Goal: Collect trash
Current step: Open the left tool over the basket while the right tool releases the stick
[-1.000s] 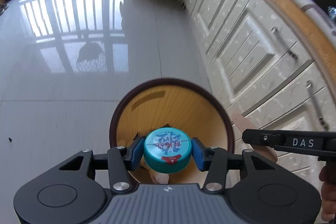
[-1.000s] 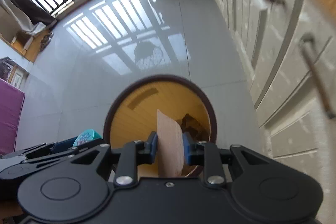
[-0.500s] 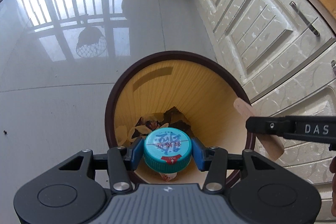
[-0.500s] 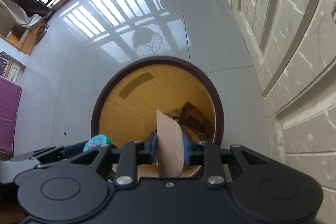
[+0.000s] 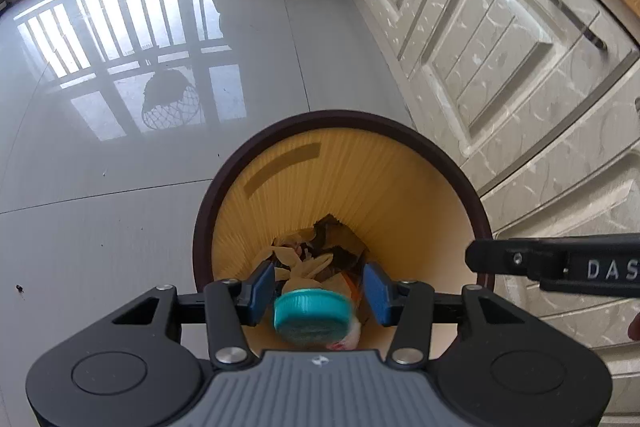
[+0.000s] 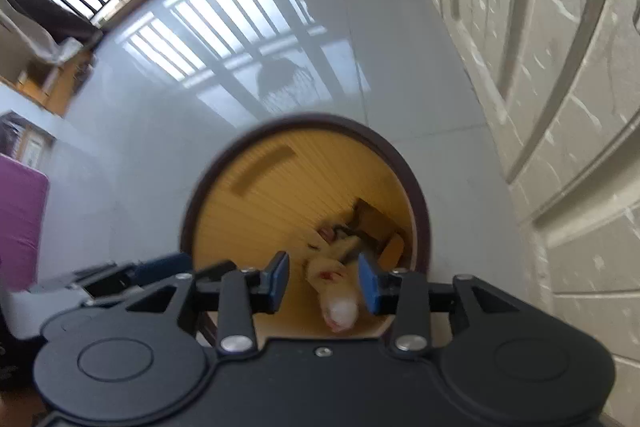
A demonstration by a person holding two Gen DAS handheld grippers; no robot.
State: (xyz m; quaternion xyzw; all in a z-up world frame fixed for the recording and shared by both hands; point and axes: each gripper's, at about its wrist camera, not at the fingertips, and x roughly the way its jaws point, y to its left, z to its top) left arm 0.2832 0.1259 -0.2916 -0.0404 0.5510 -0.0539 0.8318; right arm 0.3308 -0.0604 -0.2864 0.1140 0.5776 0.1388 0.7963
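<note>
Left wrist view: the left gripper (image 5: 318, 289) points steeply down into a round waste bin (image 5: 448, 163) with a dark brown rim and a ribbed yellow inner wall, standing on a glossy grey tiled floor (image 5: 120, 155) just beside cream cabinet doors (image 5: 500, 39). Its blue pads (image 5: 262, 285) stand apart, and a small bottle with a teal cap (image 5: 312, 311) sits tilted in the gap below them, touching neither pad as far as can be seen, so it appears released and dropping into the bin. The bottle looks short and pale under its wide cap, with a touch of red on the body. At the bin's bottom lies a heap of crumpled wrappers and scraps (image 5: 316, 259). The other gripper's black finger reaches in from the right edge over the rim. Right wrist view, somewhat blurred: the right gripper (image 6: 324, 281) also hangs over the bin (image 6: 416, 199), its jaws opening, nothing pressed between them; a pale blurred object (image 6: 338, 301), probably falling trash, shows below the gap. The step in hand seems to be dropping collected trash into the bin. The next move likely calls for lifting both grippers clear of the rim and turning to find any remaining trash.
</note>
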